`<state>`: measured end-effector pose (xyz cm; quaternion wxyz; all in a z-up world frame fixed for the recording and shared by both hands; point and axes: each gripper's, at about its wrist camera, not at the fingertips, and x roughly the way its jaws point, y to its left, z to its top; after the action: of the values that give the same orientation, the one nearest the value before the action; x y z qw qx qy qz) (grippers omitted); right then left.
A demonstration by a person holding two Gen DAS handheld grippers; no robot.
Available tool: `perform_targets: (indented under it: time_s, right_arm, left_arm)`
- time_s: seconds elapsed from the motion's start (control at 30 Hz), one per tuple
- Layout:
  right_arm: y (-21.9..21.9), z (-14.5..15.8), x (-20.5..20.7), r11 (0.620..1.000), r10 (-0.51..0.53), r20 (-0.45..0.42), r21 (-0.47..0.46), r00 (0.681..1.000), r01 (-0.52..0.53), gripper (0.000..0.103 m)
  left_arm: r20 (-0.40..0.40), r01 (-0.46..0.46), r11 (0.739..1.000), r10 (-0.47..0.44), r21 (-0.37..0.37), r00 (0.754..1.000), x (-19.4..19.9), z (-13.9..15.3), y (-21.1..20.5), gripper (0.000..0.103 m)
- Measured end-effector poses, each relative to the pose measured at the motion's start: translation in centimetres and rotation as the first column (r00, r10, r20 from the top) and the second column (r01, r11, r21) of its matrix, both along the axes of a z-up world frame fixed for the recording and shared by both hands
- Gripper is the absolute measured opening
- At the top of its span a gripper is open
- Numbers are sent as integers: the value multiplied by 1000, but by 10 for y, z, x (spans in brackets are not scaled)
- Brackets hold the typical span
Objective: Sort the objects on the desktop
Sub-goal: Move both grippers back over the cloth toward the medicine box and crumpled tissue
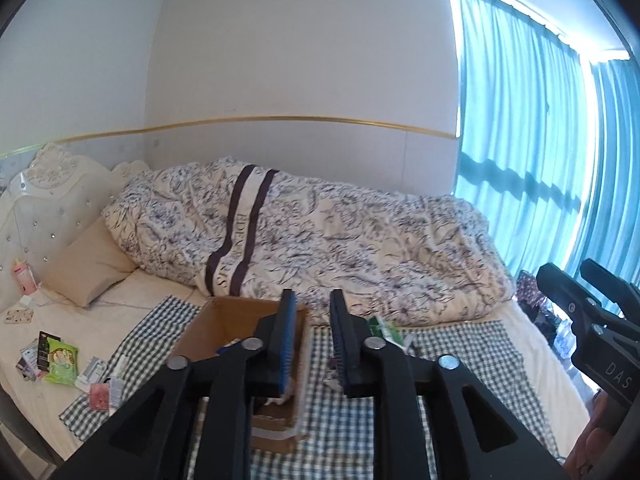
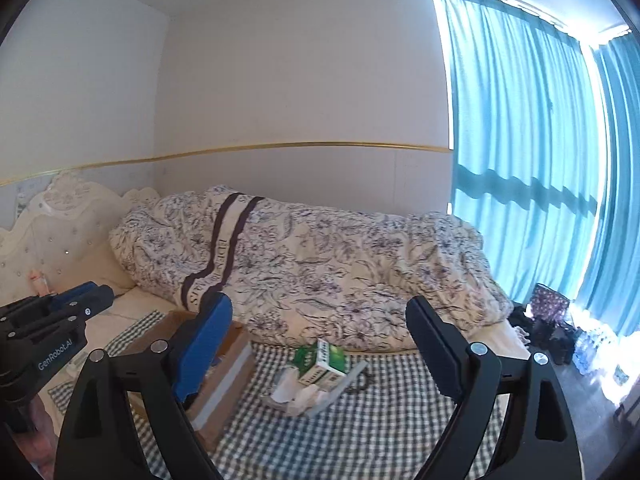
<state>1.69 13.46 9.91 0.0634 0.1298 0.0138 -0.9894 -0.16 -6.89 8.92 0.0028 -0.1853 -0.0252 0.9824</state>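
The green-and-white carton (image 2: pixel 322 366) lies tilted on the checked cloth (image 2: pixel 380 432) beside the cardboard box (image 2: pixel 224 372). It looks light and crushable; best pinched across its flat sides. The right hand-held gripper (image 2: pixel 320 344) hangs spread wide, empty; the left hand-held gripper (image 1: pixel 313 340) is narrowly parted, empty.

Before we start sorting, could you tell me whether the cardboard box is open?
Open: the cardboard box shows its brown inside walls, flaps up.

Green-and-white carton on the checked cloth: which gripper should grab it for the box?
Right. The right gripper faces the green-and-white carton with jaws wide open; the left gripper sits over the cardboard box, jaws narrower.
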Motion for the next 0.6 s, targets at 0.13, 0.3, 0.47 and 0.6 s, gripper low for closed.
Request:
perform_targets:
  time_s: [0.13, 0.3, 0.47, 0.6]
  right_arm:
    - [30, 2, 5, 999, -36, 4, -21, 999, 36, 91]
    - [63, -1, 9, 996, -78, 21, -44, 997, 79, 94]
    - [88, -2, 10, 992, -106, 30, -61, 994, 107, 94]
    - [99, -1, 9, 990, -122, 35, -63, 992, 124, 94]
  left_arm:
    - [-23, 20, 1000, -20, -6, 1000, 5, 5, 23, 40]
    - [-40, 22, 999, -23, -27, 999, 8, 8, 40, 53]
    - [-63, 44, 999, -46, -26, 997, 11, 9, 52, 83]
    - [-77, 56, 998, -58, -36, 995, 10, 10, 61, 93]
